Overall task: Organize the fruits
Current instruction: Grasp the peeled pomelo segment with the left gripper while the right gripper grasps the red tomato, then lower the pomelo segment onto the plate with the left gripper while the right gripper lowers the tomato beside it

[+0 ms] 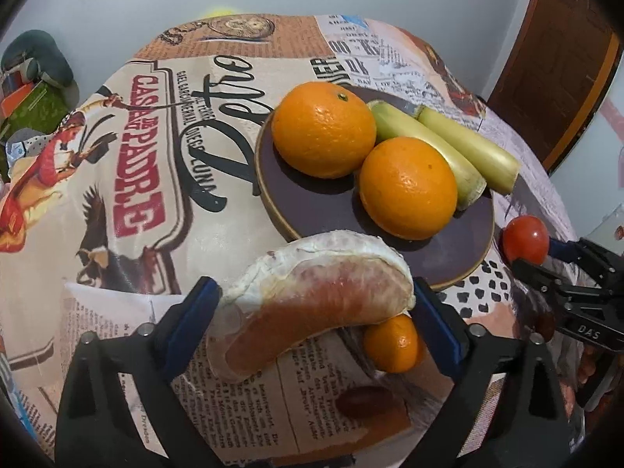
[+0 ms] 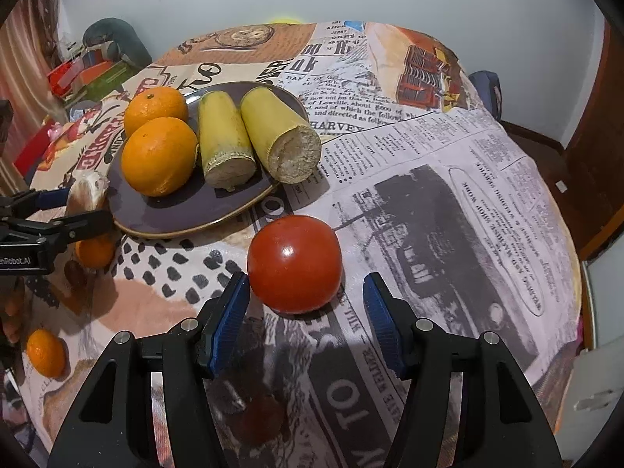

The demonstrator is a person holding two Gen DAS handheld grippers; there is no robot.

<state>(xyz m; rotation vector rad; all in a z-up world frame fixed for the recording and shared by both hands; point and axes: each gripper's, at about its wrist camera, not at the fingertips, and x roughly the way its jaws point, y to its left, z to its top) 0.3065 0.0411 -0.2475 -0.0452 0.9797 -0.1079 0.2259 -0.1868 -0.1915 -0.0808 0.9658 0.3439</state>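
Two round oranges (image 1: 323,129) (image 1: 407,187) and two cut yellow-green stalk pieces with pale fibrous ends (image 1: 427,148) (image 1: 470,148) sit together on the dark purple round plate with a tan rim (image 1: 312,210), which fills the centre right of your left wrist view. Your left gripper (image 1: 316,296), at the bottom centre of that frame, is clamped on a large peeled pinkish citrus segment with white pith (image 1: 312,304), its blue pads pressing both ends, and the segment hangs just at the near rim of the plate. Below it, lower right of centre, a small orange mandarin (image 1: 394,345) lies on the newspaper-print tablecloth (image 1: 136,156).

Your right gripper (image 2: 306,312) sits at the bottom centre of the right wrist view with its fingers spread wide. A shiny red tomato (image 2: 295,263) rests on the cloth just ahead of the fingertips, partly between them; the left pad looks very near its skin, and you cannot tell whether it touches. From this view the plate lies at the upper left, apart from the tomato, and a second small mandarin (image 2: 45,353) lies at the lower left edge of the frame.
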